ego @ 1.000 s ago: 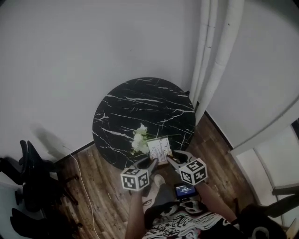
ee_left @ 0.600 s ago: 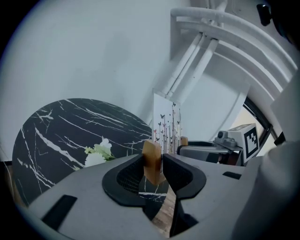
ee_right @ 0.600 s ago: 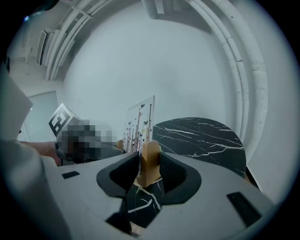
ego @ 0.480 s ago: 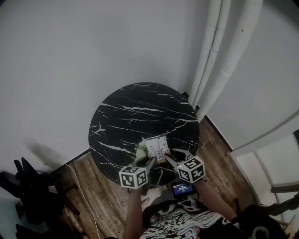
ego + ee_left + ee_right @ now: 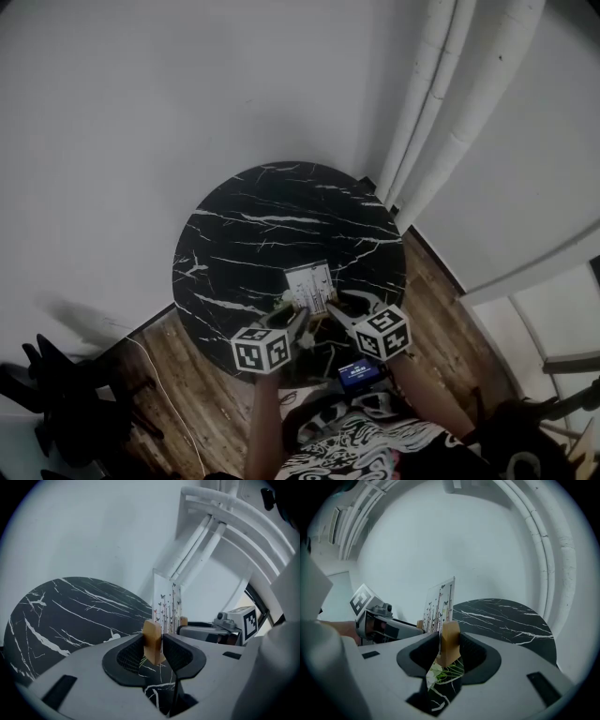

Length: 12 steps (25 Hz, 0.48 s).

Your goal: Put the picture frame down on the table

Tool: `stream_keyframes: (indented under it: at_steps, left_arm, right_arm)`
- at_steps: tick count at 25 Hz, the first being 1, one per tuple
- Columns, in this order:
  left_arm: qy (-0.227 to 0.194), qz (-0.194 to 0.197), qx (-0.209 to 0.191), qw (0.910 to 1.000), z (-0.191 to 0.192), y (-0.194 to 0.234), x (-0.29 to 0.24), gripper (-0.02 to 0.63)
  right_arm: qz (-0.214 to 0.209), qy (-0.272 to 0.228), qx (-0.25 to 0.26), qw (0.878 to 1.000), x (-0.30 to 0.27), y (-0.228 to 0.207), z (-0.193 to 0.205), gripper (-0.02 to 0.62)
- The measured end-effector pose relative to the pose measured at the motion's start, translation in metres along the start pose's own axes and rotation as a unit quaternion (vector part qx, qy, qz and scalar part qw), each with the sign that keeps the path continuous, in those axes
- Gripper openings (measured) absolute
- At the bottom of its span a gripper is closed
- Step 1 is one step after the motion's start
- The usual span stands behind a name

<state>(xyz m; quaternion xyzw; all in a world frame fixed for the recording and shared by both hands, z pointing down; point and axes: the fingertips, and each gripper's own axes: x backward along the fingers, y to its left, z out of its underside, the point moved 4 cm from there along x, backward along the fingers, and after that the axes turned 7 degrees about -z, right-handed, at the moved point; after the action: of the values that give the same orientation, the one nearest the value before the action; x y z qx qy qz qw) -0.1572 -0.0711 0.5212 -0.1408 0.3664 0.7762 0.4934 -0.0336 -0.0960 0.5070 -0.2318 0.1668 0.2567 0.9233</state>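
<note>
The picture frame (image 5: 309,288) stands upright, just above the near side of the table (image 5: 244,225). Its wooden base runs left to right. The left gripper (image 5: 296,326) has its jaws closed on the left end, and the right gripper (image 5: 337,309) on the right end. White flowers (image 5: 436,671) lie under it.

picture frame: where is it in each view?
Head view: picture frame just below centre, over the near half of the black marble table.
Left gripper view: picture frame at centre, wooden foot between the jaws.
Right gripper view: picture frame at centre, wooden foot between the jaws.
Shared landmark: black marble table.
</note>
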Motion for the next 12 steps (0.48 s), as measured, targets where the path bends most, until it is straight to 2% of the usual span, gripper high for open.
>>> stream_keyframes:
  at_steps: [12]
  left_arm:
    - [0.008,0.027,-0.014,0.9995,-0.001,-0.017,-0.005,0.138]
  right_arm:
    - [0.022,-0.010,-0.018,1.000,0.022,-0.002,0.001,0.140]
